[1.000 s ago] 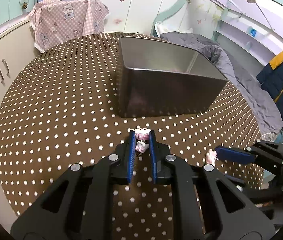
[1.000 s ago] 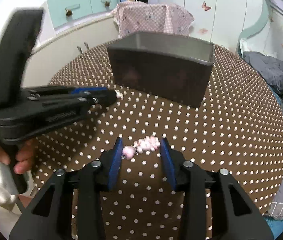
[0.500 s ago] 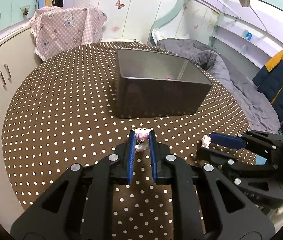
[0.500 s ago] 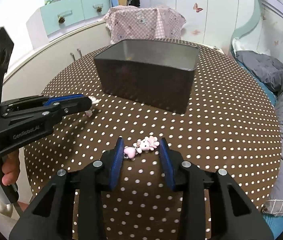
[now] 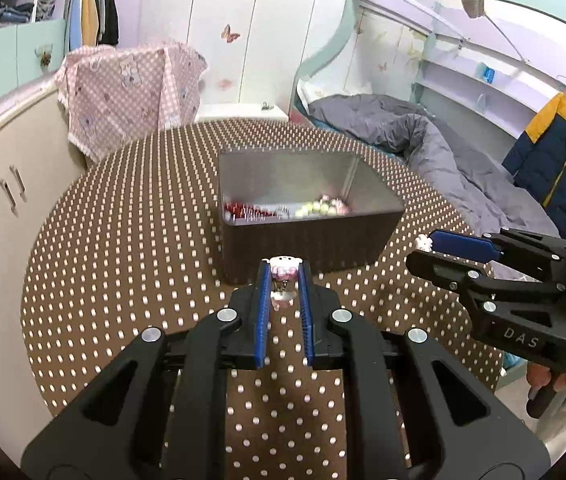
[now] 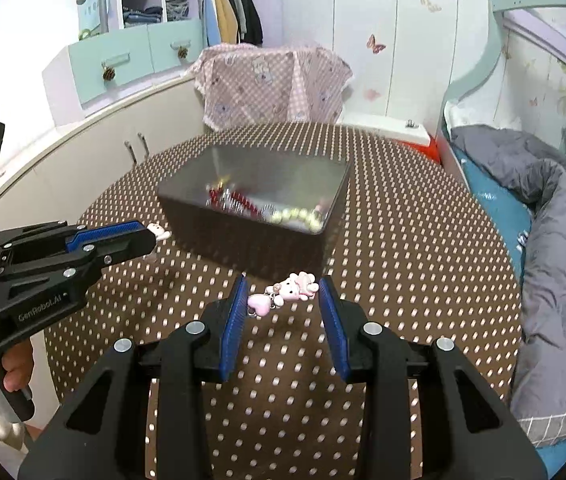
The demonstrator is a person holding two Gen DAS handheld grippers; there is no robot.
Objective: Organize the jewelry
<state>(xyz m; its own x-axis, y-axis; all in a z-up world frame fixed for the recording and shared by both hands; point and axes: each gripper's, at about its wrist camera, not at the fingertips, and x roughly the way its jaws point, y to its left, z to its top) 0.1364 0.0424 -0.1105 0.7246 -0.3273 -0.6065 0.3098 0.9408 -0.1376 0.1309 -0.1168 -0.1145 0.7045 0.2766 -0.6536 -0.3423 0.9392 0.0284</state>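
Jewelry is held in both tools at once: a small pink-and-white charm point(image 5: 283, 274) is pinched at the tips of the left gripper point(image 5: 283, 280), and a pink bunny charm with a heart point(image 6: 283, 294) is clamped crosswise between the pads of the right gripper point(image 6: 283, 296). Both pieces are carried clear of the dotted tablecloth point(image 5: 123, 240), just on the near side of the grey metal box point(image 5: 307, 216). Beads and red pieces point(image 6: 267, 206) are seen already lying in the box bottom.

A slip is judged the main risk: each charm is gripped only at the pad tips, the right one by its ends, so a jolt or a slight easing could drop it onto the cloth short of the box. The near wall of the box stands between both charms and the inside, and could be struck if it is not cleared. The grippers are close together, so a collision over the opening is possible.

A pink checked cloth point(image 6: 271, 80) is draped beyond the table, a grey duvet point(image 5: 423, 140) at the right.
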